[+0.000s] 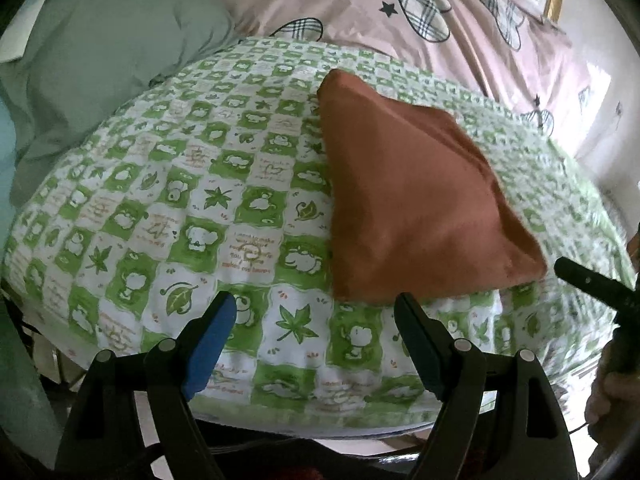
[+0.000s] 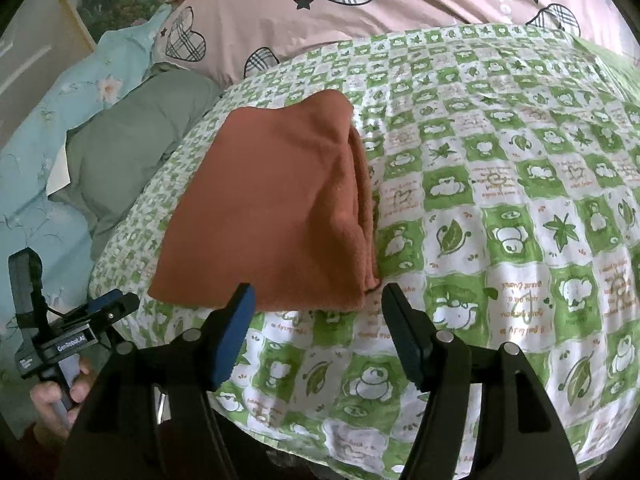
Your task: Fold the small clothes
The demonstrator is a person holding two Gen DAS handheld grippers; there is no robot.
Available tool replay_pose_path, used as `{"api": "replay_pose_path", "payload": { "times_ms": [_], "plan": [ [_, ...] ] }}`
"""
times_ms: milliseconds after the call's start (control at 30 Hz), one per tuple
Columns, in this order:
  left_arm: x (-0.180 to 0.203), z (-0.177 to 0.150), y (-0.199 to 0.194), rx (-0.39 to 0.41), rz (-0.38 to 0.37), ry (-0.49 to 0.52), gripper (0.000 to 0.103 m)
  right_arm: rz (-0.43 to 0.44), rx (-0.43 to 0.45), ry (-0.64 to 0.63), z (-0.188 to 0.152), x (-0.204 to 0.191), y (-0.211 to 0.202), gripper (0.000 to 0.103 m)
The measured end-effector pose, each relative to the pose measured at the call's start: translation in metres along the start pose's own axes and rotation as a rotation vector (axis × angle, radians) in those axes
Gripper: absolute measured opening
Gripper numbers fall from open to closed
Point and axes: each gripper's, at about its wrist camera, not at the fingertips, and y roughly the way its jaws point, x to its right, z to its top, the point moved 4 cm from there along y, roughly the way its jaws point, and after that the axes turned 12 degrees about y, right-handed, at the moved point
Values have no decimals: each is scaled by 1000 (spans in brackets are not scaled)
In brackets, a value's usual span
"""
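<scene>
A folded rust-orange garment (image 1: 416,200) lies flat on the green-and-white checked cloth (image 1: 200,200). In the right wrist view the garment (image 2: 272,208) shows stacked folded layers along its right edge. My left gripper (image 1: 316,312) is open and empty, just short of the garment's near edge. My right gripper (image 2: 318,304) is open and empty, its tips at the garment's near right corner. The right gripper's finger shows in the left wrist view (image 1: 588,280), and the left gripper shows at the far left of the right wrist view (image 2: 108,308).
A grey-green cushion (image 1: 112,64) lies at the far left of the checked cloth. A pink quilt with plaid hearts (image 1: 400,8) lies behind. Light blue floral bedding (image 2: 36,152) is to the left. The checked cloth's front edge (image 1: 320,420) drops off close to the grippers.
</scene>
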Motion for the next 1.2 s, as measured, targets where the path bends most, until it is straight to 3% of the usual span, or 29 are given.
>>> {"api": "replay_pose_path", "payload": {
  "times_ms": [400,1000,1200],
  "plan": [
    [1,4,-4,-33,105,83,82,-6,-31,-55,-5,-14,7,74],
    [-4,17,-2,-36,142,117,82,-14,-78,-107,-5,-24,16,76],
    [-7,24,-4,-31,163,136,83,-8,-115,-171,-4,-31,14,85]
  ]
}}
